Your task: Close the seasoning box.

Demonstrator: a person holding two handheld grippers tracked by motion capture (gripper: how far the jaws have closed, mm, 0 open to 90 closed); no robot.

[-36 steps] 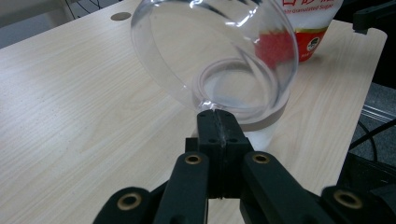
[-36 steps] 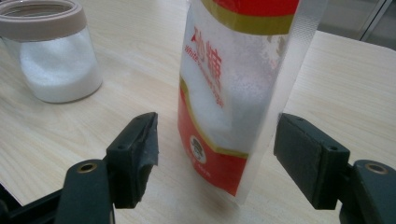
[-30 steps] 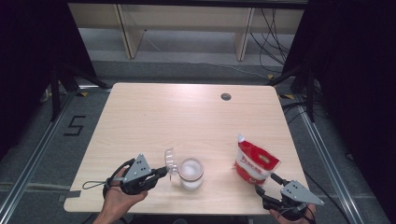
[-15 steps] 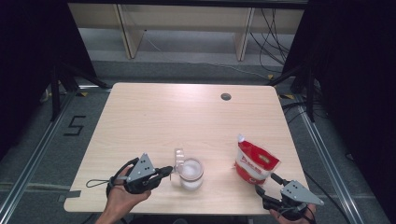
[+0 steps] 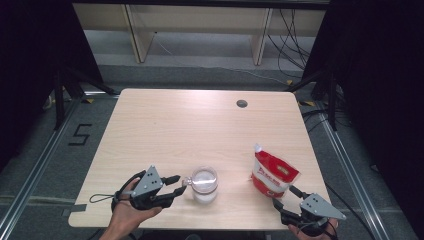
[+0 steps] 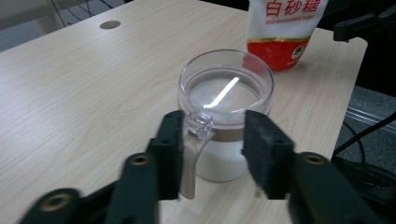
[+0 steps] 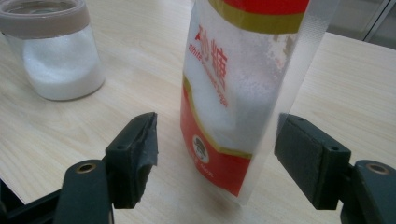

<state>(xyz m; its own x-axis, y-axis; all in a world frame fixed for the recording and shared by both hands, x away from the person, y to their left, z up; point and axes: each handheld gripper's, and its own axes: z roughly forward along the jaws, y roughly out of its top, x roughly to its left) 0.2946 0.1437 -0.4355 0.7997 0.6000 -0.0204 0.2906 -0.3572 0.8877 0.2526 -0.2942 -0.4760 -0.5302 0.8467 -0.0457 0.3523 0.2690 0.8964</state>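
A clear jar (image 5: 205, 184) of white sugar stands near the table's front edge, its hinged lid down. My left gripper (image 5: 177, 184) lies just left of it, held by a hand. In the left gripper view the jar (image 6: 224, 93) sits past the gripper (image 6: 210, 140), whose jaws have just been opening; the lid's clear clasp (image 6: 200, 125) stands between them, unpressed. A red and white sugar bag (image 5: 272, 174) stands upright at the right. My right gripper (image 5: 284, 196) is just in front of it. In the right gripper view the bag (image 7: 233, 93) stands between the open gripper (image 7: 215, 149), with gaps on both sides.
The wooden table (image 5: 200, 130) has a round cable hole (image 5: 242, 103) near its far edge. Low shelving (image 5: 200, 30) stands beyond the table. The jar (image 7: 56, 60) appears at the upper left of the right gripper view.
The jar's lid, flipped out to the left a second ago, has swung over and now lies on the jar. The left gripper's jaws have parted. The right gripper has not moved.
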